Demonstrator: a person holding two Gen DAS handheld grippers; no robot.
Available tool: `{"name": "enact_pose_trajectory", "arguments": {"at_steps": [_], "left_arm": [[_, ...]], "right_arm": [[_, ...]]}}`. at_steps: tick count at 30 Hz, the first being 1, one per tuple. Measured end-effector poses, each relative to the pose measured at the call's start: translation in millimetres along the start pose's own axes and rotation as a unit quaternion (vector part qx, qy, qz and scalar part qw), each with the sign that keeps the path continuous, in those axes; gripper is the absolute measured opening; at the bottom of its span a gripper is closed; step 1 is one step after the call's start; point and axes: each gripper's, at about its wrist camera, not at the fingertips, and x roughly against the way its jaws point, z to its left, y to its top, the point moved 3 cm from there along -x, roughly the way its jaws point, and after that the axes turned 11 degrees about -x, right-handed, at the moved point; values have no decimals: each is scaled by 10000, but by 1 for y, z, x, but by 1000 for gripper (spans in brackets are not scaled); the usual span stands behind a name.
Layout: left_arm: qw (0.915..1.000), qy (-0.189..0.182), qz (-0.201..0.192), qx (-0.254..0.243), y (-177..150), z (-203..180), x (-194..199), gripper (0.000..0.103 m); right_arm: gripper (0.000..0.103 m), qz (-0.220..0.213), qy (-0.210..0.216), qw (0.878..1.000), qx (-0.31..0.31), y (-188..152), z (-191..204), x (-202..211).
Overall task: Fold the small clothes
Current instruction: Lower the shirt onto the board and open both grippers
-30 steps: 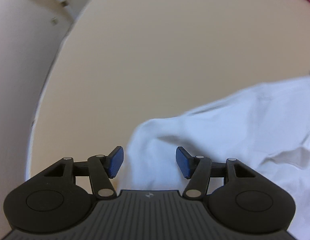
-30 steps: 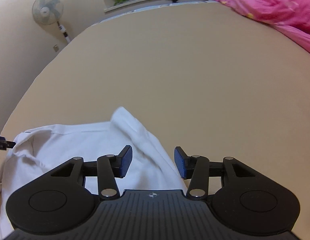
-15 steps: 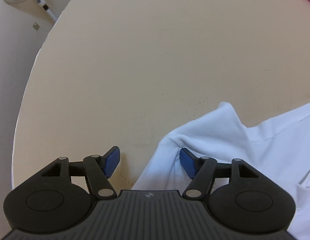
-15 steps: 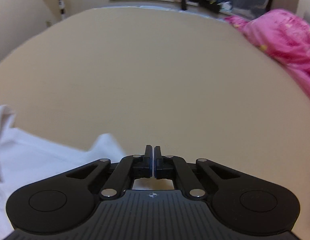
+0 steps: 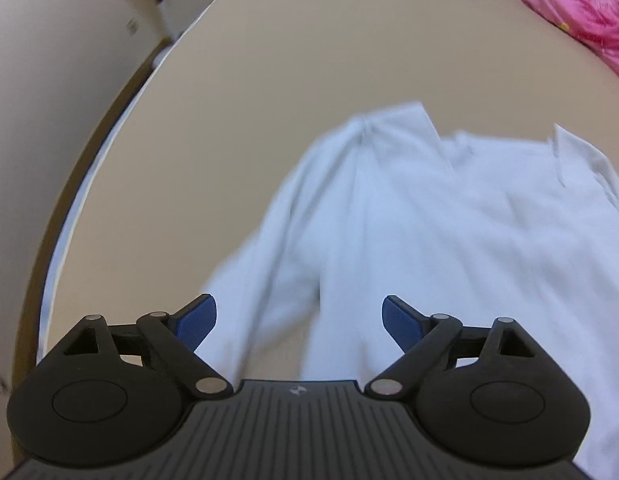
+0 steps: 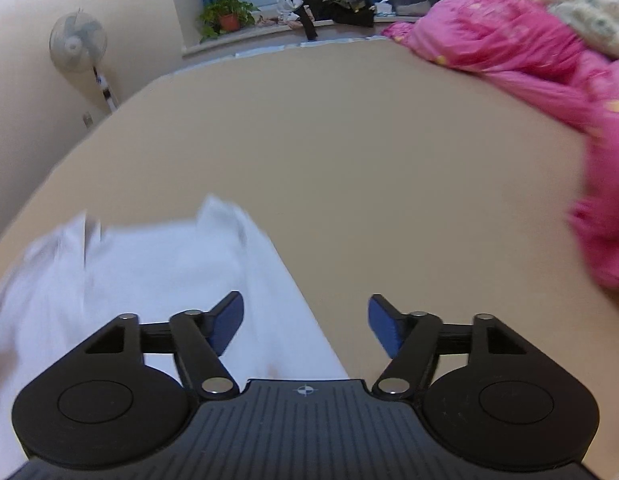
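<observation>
The white garment (image 5: 449,216) is spread on the tan bed (image 5: 309,60), blurred. The left gripper (image 5: 299,318) and right gripper (image 6: 305,320) are seen above it, fingers opening wide, nothing held. A pink quilt (image 6: 529,64) is heaped at the right; a fan (image 6: 77,42) and plant (image 6: 227,16) are seen beyond.

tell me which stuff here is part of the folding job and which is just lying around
Part of the job:
- white garment, spread on the tan surface
- left gripper, jaws opening, nothing gripped
- right gripper, jaws opening, nothing gripped

Just lying about:
- pink quilt
- standing fan
- potted plant
- dark pile of clothes on the sill
</observation>
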Motion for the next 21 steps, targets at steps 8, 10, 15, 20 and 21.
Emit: {"name": "enact_pose_trajectory", "arguments": {"at_steps": [8,10,15,20,21], "left_arm": [[9999,70,108,95,-85,-23,82,93],[9998,179,-19,18,-92,-34,93,93],[9997,103,-226,11,-96,-56,125,93],[9991,118,-356,-192,-99,-83,147,93],[9989,121,-375,-249,-99,-88,151,93]], "right_arm": [[75,587,-735,9939,-583,-71,-98,77],[75,761,-817,9912,-705,-87,-117,88],[75,1160,-505,9842,-1235,-126,-141,110],[78,1443,-358,9710,-1872,-149,-153,122],[78,1565,-245,9670,-1998,-153,-155,123]]}}
